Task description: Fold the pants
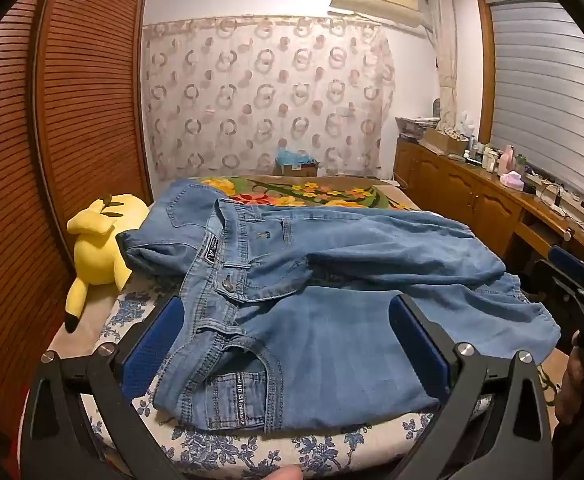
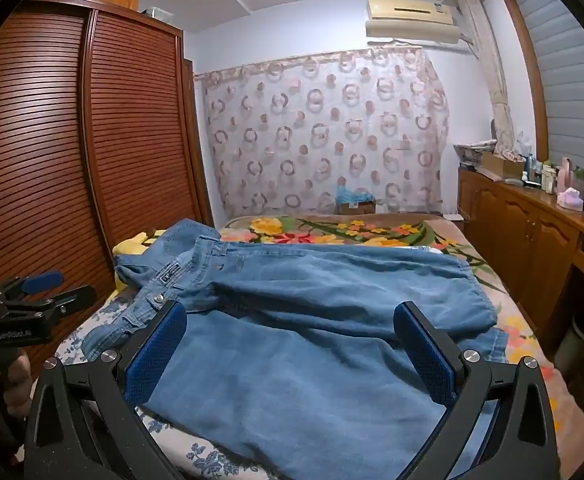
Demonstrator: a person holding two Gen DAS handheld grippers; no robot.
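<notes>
Your left gripper (image 1: 288, 336) hangs over the waistband end of the pants (image 1: 331, 264), jaws spread wide with nothing between the pads. Your right gripper (image 2: 292, 344) hovers equally wide over the near leg. The jeans lie rumpled across the bed (image 1: 220, 444) (legs trailing toward 3 o'clock), so you're probably positioned to pinch both ends.

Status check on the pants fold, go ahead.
Left tool open, right tool open, both holding nothing. Jeans rumpled on the bed, unfolded. Yellow plush toy lies touching the jeans' far left edge.
</notes>
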